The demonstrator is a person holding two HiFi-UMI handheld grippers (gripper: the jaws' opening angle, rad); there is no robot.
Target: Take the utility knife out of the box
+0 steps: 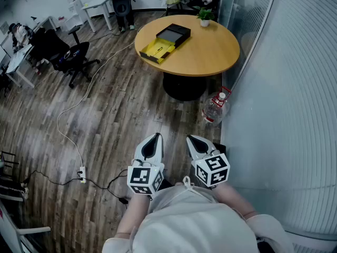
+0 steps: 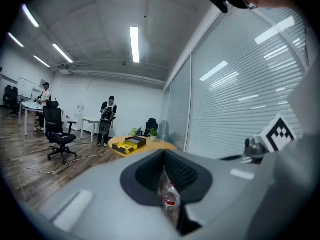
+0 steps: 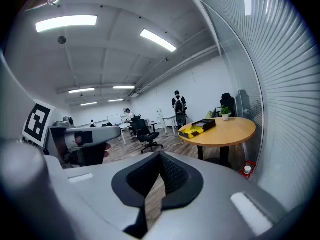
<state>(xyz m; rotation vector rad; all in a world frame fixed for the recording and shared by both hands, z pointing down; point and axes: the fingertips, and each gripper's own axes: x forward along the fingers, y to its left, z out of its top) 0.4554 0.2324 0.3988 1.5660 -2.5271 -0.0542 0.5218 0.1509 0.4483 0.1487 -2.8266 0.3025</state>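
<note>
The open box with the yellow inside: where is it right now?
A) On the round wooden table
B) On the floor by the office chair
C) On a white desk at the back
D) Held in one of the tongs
A: the box lies open on the round table, near a small potted plant, well away from the left tongs and the right tongs.

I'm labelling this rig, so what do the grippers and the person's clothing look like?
Both the left gripper and right gripper are pale grey and tapered, with black ribbed pads inside. Each carries a cube with black-and-white square markers. The person wears a light top.
</note>
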